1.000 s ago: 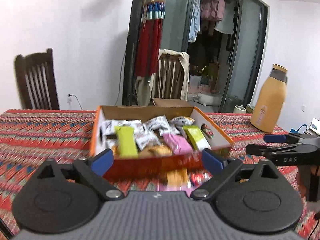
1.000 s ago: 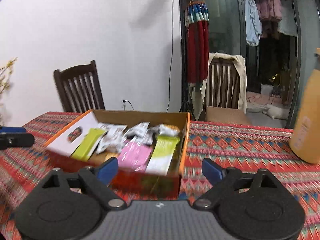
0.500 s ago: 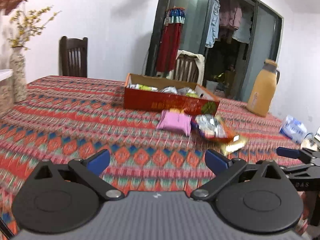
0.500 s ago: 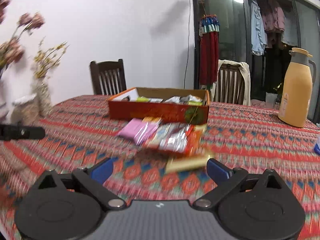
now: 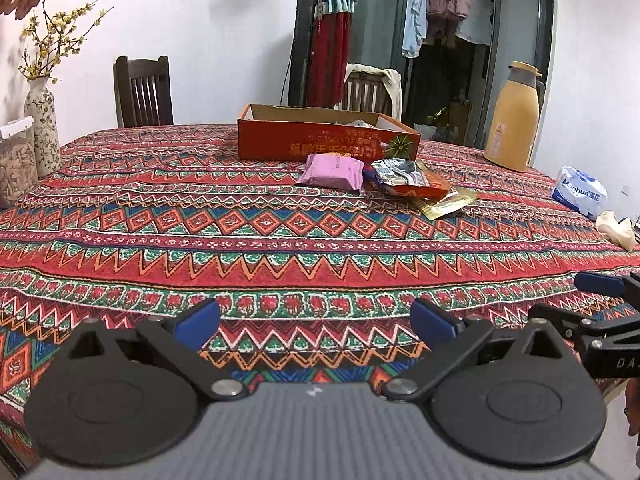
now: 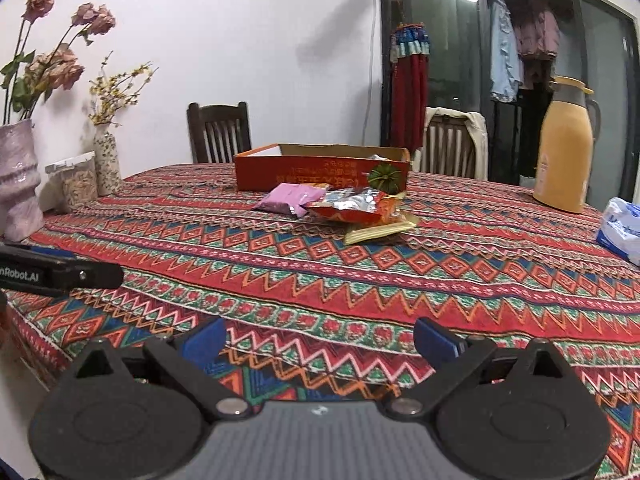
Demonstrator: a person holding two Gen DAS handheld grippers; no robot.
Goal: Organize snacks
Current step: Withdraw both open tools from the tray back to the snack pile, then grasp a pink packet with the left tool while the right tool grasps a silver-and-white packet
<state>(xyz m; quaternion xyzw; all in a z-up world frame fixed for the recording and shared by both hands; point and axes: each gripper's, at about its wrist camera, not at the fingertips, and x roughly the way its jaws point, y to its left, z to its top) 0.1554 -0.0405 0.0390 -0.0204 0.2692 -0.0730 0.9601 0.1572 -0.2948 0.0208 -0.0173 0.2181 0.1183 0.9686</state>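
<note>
Snacks [image 5: 400, 178] lie beside orange box [image 5: 320, 142], both grippers' jaws spread.

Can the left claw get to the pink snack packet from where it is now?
Probably yes: the left claw is open and only bare tablecloth lies between it and the pink snack packet.

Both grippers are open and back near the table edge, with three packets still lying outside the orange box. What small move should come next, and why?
Probably advance the right gripper toward the gold packet. It is the nearest loose snack, partly under the red packet, beside the pink packet, all in front of the orange box. Both grippers are open and empty, the left gripper equally far back.
</note>
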